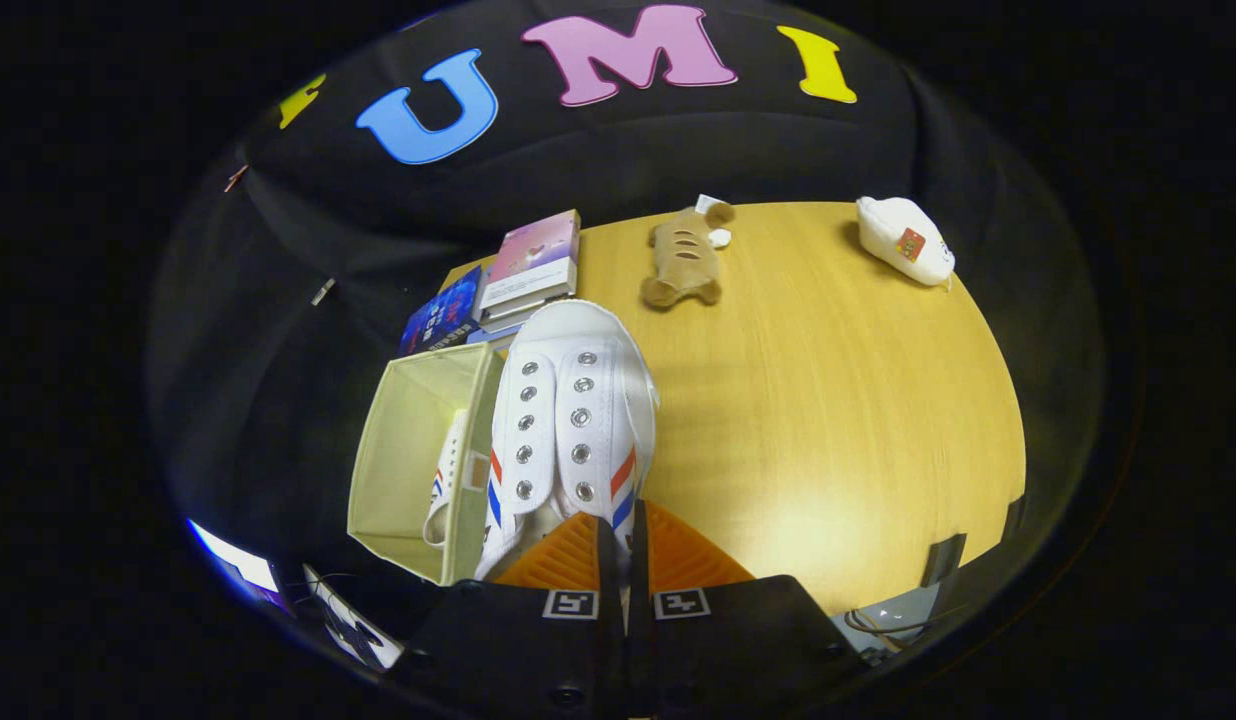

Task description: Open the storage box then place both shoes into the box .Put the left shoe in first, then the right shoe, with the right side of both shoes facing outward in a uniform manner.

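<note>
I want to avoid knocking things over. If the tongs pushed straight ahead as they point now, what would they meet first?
The tongs are shut on the white shoe, which leads. Beyond its toe, the stack of books looks first in line, though depth is hard to judge. The storage box sits beside the shoe.

Claw (616, 560) seen from behind its two fingers (558, 560), which sit close together with a thin gap between them. Inner faces of the fingers are ribbed, wedge-shaped, tapering forward. Each finger mounts on a black, matte block; each block carries a small square black-and-white marker (571, 604) near the gap. Round screw heads (566, 694) sit low on the black housing.
</note>
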`<action>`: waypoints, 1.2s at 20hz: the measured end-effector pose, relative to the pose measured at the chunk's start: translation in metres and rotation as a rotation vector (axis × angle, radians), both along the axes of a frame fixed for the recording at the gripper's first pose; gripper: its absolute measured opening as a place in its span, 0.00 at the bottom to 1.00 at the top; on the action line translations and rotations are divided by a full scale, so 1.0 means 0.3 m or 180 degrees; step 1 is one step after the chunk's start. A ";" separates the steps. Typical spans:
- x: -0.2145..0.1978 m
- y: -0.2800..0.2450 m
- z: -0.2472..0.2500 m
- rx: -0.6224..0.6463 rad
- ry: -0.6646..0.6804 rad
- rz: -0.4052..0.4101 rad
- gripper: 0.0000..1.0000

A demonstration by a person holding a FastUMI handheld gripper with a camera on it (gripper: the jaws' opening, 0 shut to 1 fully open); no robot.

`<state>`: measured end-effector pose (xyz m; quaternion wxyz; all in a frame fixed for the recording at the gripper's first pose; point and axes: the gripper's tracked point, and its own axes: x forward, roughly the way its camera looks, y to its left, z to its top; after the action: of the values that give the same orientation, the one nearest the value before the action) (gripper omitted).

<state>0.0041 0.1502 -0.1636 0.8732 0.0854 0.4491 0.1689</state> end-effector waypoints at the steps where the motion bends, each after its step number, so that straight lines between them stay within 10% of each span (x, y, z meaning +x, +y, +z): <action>1: -0.010 0.050 0.008 0.0033 0.0008 0.0026 0.05; 22: -0.030 0.565 -0.109 -0.0052 0.0268 0.0193 0.06; 24: -0.033 0.618 -0.083 0.0134 0.0267 0.0228 0.22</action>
<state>-0.0060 0.3356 -0.1884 0.8450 0.0946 0.4844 0.2057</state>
